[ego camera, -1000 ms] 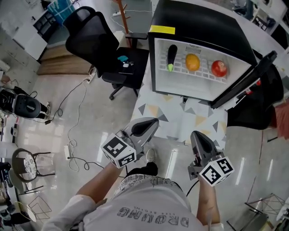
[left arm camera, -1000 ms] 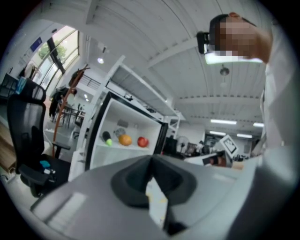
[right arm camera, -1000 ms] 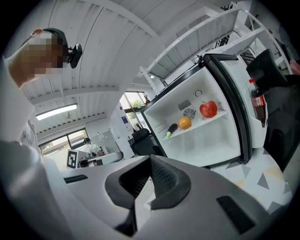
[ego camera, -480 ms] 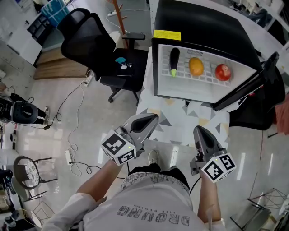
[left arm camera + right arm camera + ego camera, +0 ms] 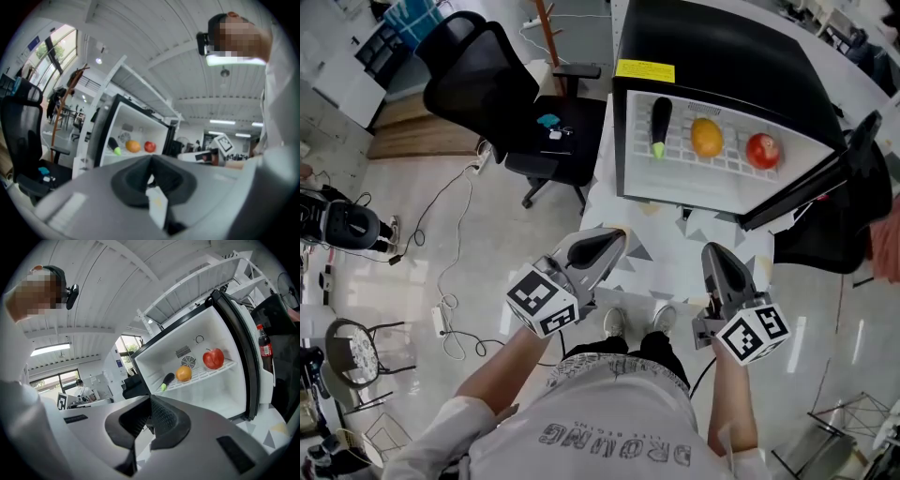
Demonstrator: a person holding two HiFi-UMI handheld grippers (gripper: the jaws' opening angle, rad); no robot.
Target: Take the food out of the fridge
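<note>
A black mini fridge (image 5: 712, 47) stands open on a table. On its white wire shelf lie a dark eggplant (image 5: 659, 125), an orange (image 5: 706, 137) and a red apple (image 5: 762, 150), left to right. All three also show in the left gripper view, eggplant (image 5: 113, 145), orange (image 5: 132, 146), apple (image 5: 149, 146), and in the right gripper view, eggplant (image 5: 167, 380), orange (image 5: 183, 373), apple (image 5: 213, 358). My left gripper (image 5: 614, 239) and right gripper (image 5: 712, 253) are both shut and empty. They point at the fridge from just short of its front.
The fridge door (image 5: 816, 178) hangs open to the right, with a cola bottle (image 5: 264, 345) in its rack. The table wears a cloth with a triangle pattern (image 5: 675, 253). A black office chair (image 5: 487, 84) stands left of the fridge. Cables (image 5: 455, 272) trail on the floor.
Both grippers have moved forward, closer to the fridge opening. Their jaws stayed shut. The food on the shelf has not moved.
</note>
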